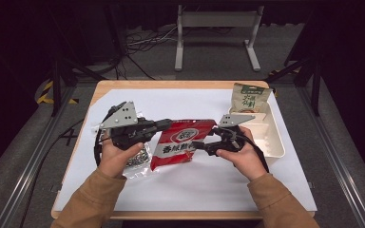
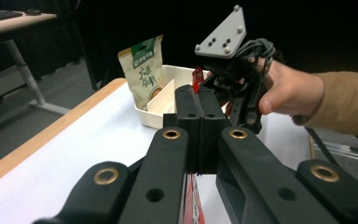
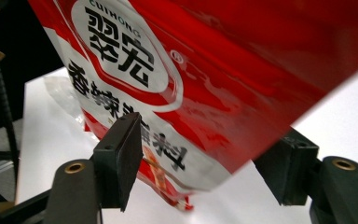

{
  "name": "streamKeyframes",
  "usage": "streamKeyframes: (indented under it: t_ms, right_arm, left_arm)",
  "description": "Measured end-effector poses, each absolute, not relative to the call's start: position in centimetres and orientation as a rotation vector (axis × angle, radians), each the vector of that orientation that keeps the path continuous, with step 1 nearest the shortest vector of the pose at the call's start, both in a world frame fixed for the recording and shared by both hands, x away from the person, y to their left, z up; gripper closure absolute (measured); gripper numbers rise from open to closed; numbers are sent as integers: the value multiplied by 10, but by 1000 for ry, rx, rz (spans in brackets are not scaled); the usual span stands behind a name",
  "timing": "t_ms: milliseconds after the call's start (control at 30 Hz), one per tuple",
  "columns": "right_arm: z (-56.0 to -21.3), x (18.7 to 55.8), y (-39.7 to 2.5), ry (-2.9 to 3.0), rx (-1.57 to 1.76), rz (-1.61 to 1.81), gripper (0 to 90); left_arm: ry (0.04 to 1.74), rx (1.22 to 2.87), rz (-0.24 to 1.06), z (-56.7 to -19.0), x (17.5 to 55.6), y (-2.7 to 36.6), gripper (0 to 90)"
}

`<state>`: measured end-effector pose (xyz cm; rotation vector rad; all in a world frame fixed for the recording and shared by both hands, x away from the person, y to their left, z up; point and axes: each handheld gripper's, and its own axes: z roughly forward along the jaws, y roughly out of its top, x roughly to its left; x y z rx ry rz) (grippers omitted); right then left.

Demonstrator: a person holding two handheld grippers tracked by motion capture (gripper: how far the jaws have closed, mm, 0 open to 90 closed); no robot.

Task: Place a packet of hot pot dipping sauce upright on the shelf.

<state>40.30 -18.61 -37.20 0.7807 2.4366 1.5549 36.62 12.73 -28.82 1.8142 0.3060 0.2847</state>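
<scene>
We hold 1 glossy red pouch (image 1: 184, 141), a flat, crinkled foil-like bag with a white oval label and black characters, lifted over the middle of the worktop (image 1: 195, 185), which is covered by a smooth white sheet with a pale wooden edge showing around it. Our left tongs (image 1: 167, 124) are pressed together on the pouch's upper left edge; in the left gripper view the 2 matte black pads meet flat with a sliver of red film between them. Our right tongs (image 1: 196, 144) stand apart, 1 blocky black pad on each side of the pouch's lower part, not closed on it. We count 2 more packets: 1 green and cream pouch (image 1: 249, 97) leaning upright in the far end of 1 cream plastic tray (image 1: 272, 142) with a divider, and 1 clear, crumpled bag of silvery pieces (image 1: 140, 157) lying on the sheet just beside our left hand (image 1: 116, 159).
</scene>
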Motion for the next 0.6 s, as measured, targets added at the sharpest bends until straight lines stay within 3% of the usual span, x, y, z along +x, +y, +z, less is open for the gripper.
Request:
streamKeyframes:
  t_ms: [200,600]
  right_arm:
    - [-375,403,-180,2432,737,1641,423]
    - [-369,395,-174,2488,578,1669,848]
  left_arm:
    - [302,1793,301,-290,367,129,900]
    - [314,1790,292,-292,370,131,900]
